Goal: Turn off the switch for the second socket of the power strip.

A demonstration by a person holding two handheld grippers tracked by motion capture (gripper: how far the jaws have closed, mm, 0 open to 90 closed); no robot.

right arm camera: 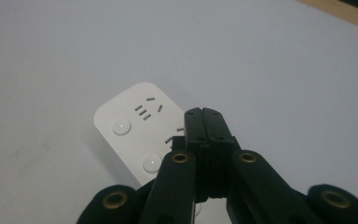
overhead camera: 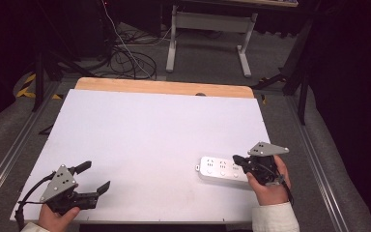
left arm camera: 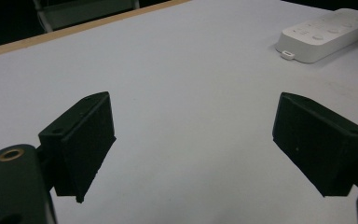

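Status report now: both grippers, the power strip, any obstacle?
Left gripper open, empty, over bare white table. Right gripper shut, fingers above the white plastic power strip; contact unclear. Strip lies flat near right edge. No obstacle.

The high view looks forward and down over the whole white surface (overhead camera: 145, 145). The left gripper view sits low, facing across it toward the power strip (left arm camera: 326, 33). The right gripper view hovers close above that strip (right arm camera: 135, 126), seemingly angled down. All three share it.
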